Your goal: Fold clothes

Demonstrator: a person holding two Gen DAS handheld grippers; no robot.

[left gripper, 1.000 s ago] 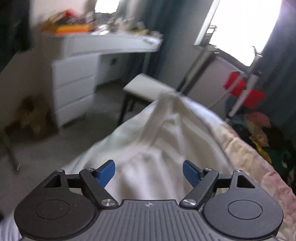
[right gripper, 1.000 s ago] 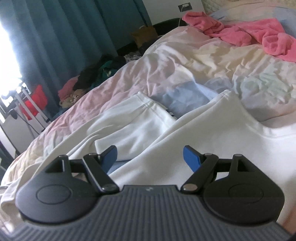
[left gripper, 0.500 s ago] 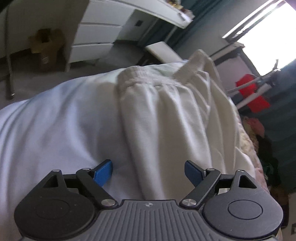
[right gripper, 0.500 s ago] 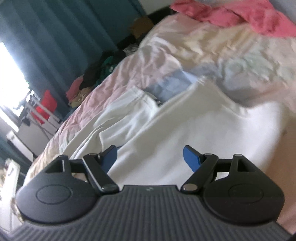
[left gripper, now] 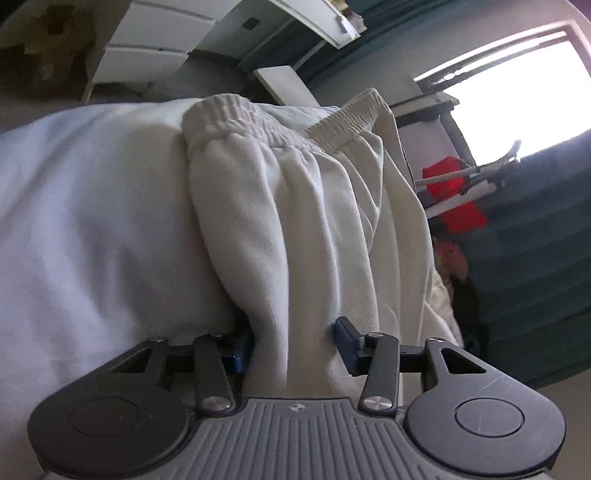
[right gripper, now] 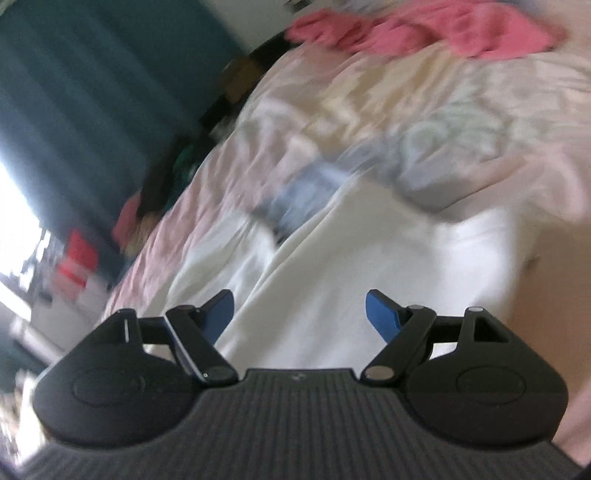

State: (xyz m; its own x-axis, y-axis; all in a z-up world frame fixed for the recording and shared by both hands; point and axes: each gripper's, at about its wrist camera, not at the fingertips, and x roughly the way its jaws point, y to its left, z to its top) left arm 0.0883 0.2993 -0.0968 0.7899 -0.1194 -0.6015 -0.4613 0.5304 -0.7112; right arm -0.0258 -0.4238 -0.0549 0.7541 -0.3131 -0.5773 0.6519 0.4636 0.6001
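Cream sweatpants [left gripper: 310,206] with an elastic waistband lie bunched over a white garment [left gripper: 92,221] in the left wrist view. My left gripper [left gripper: 293,345] has its blue fingertips [left gripper: 343,334] on either side of a fold of the sweatpants, with cloth filling the gap; the jaws stand partly apart. In the blurred right wrist view my right gripper [right gripper: 299,314] is open and empty above the white garment [right gripper: 369,266], which is spread on the bed.
A pastel quilt [right gripper: 388,110] covers the bed, with a pink garment [right gripper: 424,33] at its far end. A white drawer unit [left gripper: 147,51], a stool [left gripper: 280,81], a red object [left gripper: 454,199] and teal curtains [left gripper: 535,258] stand beyond the bed edge.
My left gripper has moved down onto the sweatpants and its jaws have narrowed around a fold. My right gripper has swung, blurring its view, and stays open.
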